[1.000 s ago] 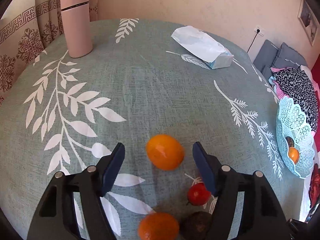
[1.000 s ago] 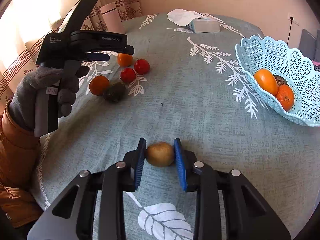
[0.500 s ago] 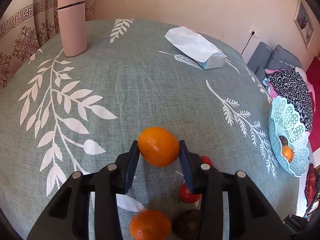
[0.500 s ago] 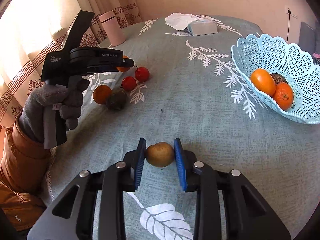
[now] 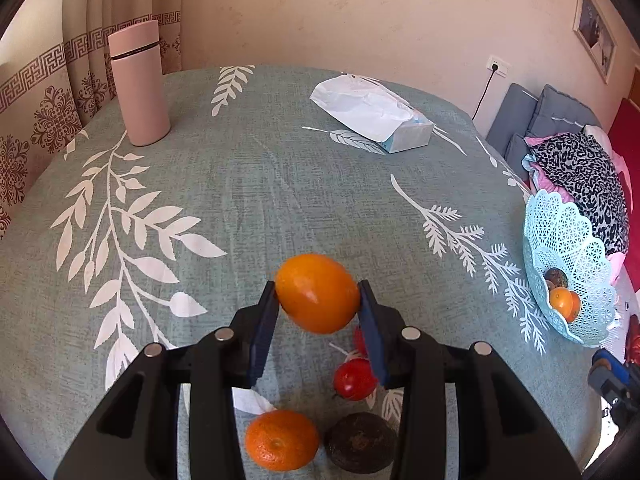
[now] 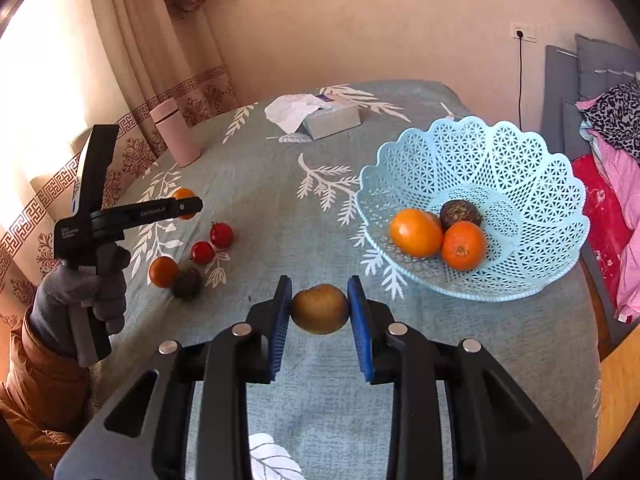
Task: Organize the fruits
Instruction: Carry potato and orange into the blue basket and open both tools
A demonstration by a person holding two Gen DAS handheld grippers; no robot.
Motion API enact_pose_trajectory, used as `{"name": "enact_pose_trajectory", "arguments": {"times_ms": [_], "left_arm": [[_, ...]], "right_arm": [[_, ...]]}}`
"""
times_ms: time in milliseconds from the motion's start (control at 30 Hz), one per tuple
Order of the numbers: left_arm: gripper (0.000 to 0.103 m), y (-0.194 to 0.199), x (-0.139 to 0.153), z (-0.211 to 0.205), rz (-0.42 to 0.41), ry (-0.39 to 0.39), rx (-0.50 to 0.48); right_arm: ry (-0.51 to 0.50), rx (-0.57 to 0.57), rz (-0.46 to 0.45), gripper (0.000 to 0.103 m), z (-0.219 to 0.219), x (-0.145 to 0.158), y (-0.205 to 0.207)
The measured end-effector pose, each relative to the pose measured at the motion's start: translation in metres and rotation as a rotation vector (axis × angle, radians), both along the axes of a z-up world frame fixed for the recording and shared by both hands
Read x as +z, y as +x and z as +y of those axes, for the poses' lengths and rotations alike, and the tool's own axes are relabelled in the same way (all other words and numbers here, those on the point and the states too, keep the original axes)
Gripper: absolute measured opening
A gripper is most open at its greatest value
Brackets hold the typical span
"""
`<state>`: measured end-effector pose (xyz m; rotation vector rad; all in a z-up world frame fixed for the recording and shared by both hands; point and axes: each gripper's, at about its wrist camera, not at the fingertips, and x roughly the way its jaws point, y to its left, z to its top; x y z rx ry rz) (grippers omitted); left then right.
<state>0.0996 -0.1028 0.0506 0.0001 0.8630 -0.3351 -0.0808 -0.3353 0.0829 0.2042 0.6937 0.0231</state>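
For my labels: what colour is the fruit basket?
Pale blue, an openwork lattice basket with a scalloped rim; the right wrist view shows it best.

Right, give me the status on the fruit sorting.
Done: three fruits lie in the basket, two orange and one dark. In hand: the left gripper is shut on an orange, the right gripper on a brown fruit, both clear of the table. Left: two tomatoes, an orange one and a dark one.

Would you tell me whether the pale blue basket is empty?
Not empty: the basket holds two orange fruits and one dark fruit.
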Motion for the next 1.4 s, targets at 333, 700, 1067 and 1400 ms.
{"name": "enact_pose_trajectory", "arguments": {"times_ms": [333,700,1067,1400], "left_arm": [[0.040,-0.014,0.008,-0.031,-0.057,0.052,-0.052],[0.040,-0.030,0.010,-0.075,-0.115,0.120,-0.133],[0.040,-0.043,0.017,-0.121,-0.178,0.165,-0.211],[0.040,-0.053,0.024,-0.172,-0.245,0.190,-0.305]], "right_arm": [[-0.053,-0.192,-0.053,0.030,-0.057,0.013,0.010],[-0.047,-0.297,-0.035,0.030,-0.088,-0.003,0.021],[-0.028,-0.341,-0.058,0.034,-0.097,-0.006,0.012],[-0.021,-0.371,-0.080,0.034,-0.104,-0.006,0.001]]}}
